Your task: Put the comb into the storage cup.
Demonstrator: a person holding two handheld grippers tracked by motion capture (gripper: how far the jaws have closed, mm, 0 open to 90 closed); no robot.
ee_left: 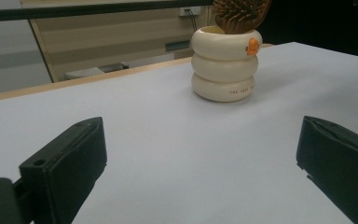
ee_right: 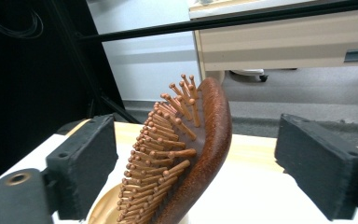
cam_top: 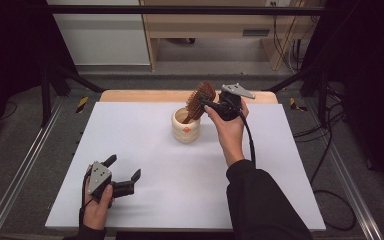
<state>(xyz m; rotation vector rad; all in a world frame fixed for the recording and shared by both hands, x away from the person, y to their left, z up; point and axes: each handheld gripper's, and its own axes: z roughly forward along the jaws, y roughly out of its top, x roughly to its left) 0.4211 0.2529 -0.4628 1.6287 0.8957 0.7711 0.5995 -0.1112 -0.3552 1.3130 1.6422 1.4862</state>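
Observation:
A brown wooden hairbrush [cam_top: 200,100] stands head-up in a cream ribbed cup [cam_top: 186,127] at the back middle of the white table. My right gripper [cam_top: 206,103] is open at the brush head, one jaw on each side; in the right gripper view the bristled head [ee_right: 186,158] stands between the jaws with a gap on both sides, above the cup's rim [ee_right: 103,210]. My left gripper [cam_top: 125,166] rests open near the front left of the table, nothing between its jaws. The left gripper view [ee_left: 200,154] looks across the table at the cup [ee_left: 226,65] and brush [ee_left: 240,14].
The white board [cam_top: 180,190] covers a wooden table with metal rails along both sides. Beyond the far edge are a wooden desk [cam_top: 205,25], a white cabinet [cam_top: 105,35] and cables [cam_top: 325,130] on the floor at the right.

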